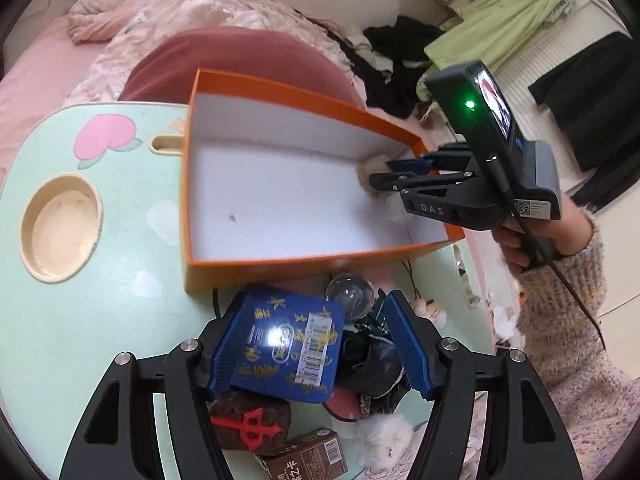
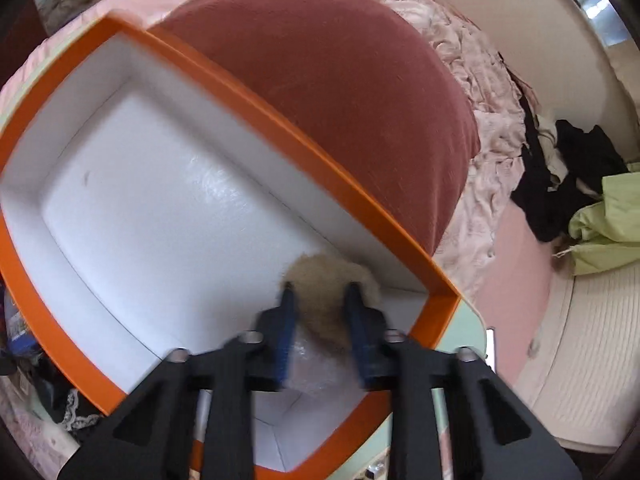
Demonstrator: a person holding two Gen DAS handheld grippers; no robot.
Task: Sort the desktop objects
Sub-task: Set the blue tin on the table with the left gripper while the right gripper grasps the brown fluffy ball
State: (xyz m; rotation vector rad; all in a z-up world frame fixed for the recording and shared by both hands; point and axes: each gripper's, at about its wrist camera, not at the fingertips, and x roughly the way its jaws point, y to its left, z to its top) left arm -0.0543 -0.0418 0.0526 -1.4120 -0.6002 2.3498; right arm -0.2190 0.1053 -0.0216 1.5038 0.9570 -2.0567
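Left of the orange cardboard box with white lining point(image 1: 280, 184): pale green plastic table point(image 1: 80, 320) with a round cream cup recess point(image 1: 60, 232). In front of the box: left gripper point(image 1: 320, 344), jaws apart around a glossy blue packet with gold print point(image 1: 288, 344), contact unclear. Inside the box's right corner: right gripper point(image 2: 318, 300), jaws clamped on a beige fluffy pompom point(image 2: 324, 276). Behind the box: dark red cushion point(image 2: 340, 92), pink bedding point(image 1: 36, 80).

The left hand-held gripper point(image 1: 316, 344) points steeply downward, its blue pads spread apart around a blue packet point(image 1: 286, 344) without visibly squeezing it. The right hand-held gripper point(image 2: 320, 292) tilts steeply down at the far right, jaws pinched on a tan fluffy ball point(image 2: 326, 276). A hand point(image 1: 516, 240) in a knitted sleeve point(image 1: 568, 320) grips its handle.
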